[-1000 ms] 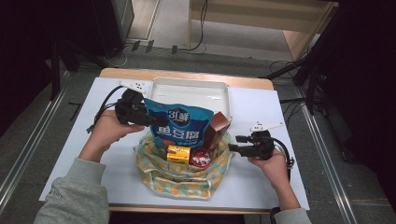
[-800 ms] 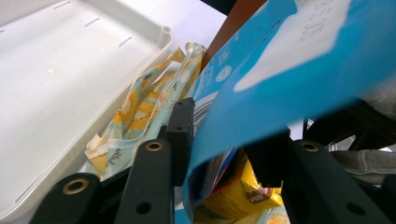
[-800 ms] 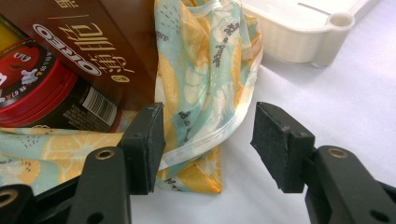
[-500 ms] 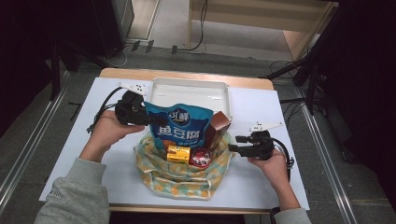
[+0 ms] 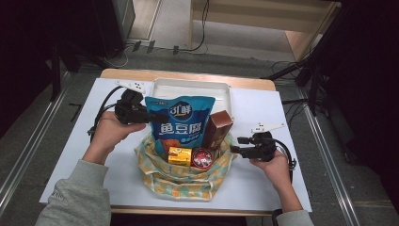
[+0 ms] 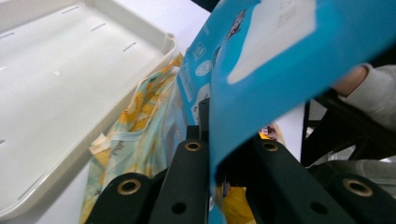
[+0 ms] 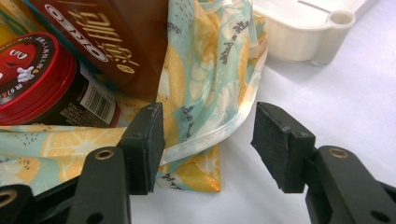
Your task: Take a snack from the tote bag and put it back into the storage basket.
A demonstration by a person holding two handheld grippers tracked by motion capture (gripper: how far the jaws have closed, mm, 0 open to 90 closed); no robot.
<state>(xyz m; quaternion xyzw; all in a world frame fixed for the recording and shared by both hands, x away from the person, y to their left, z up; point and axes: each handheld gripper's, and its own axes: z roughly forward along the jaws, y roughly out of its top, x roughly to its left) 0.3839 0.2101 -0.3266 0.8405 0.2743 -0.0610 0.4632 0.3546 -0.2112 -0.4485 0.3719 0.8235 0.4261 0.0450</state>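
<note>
A white-covered table (image 5: 84, 155) stands on a grey floor, with a shallow white tray (image 5: 226, 92) at its far edge and a lemon-print cloth bag (image 5: 181, 181) slumped open near the person's side. Out of the bag stands a tall blue snack pouch (image 5: 181, 120), upright, its long axis vertical, with a brown box (image 5: 217, 129), a small yellow box (image 5: 180, 155) and a red-lidded tin (image 5: 202, 157) packed beside it. The left gripper (image 5: 153, 115) reaches in level from the left and has just been closing; its jaws are now clamped on the pouch's left edge (the left gripper view shows the blue film pinched between them). So the pouch lies straight ahead of that gripper, with the tray directly behind it, and a lift up along the pouch's length looks like the next call. The right gripper (image 7: 208, 140) sits at the bag's right rim, jaws apart, one pad (image 7: 147, 140) touching the cloth hem, gripping nothing.
</note>
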